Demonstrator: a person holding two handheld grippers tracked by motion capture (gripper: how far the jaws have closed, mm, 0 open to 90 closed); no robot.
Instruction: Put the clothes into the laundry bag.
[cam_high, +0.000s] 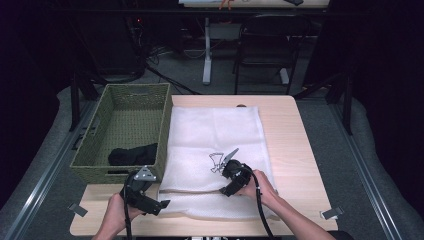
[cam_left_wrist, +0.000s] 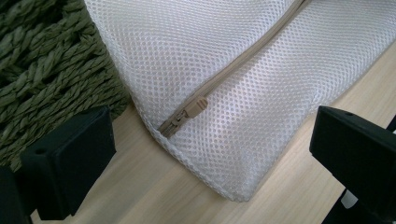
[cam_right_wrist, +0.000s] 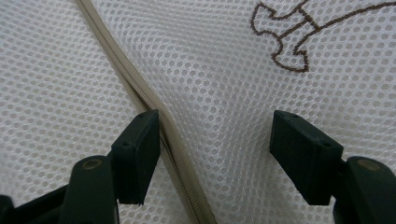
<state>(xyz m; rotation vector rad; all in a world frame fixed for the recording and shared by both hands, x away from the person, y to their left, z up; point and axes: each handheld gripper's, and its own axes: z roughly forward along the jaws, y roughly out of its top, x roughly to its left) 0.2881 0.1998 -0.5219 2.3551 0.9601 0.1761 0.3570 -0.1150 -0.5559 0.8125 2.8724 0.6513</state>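
Resting lower centre of the counter (cam_high: 290, 125), mesh bag (cam_high: 215, 135): left hand-held gripper (cam_high: 161, 206) wide at its zipper-pull (cam_left_wrist: 194, 108) corner, right hand-held gripper (cam_high: 234, 159) wide, straddling zipper (cam_right_wrist: 140, 93).

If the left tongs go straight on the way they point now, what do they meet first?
Most likely the corner of the white mesh bag, near the beige zip pull. The left tongs are open and the bag lies between the jaws; the exact depth is unclear.

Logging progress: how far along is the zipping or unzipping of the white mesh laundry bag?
Done: white mesh laundry bag lies flat. In hand: open left gripper aims at the beige zipper pull at its corner; open right gripper presses the mesh. Left: moving the pull; black cloth waits in the green woven basket.
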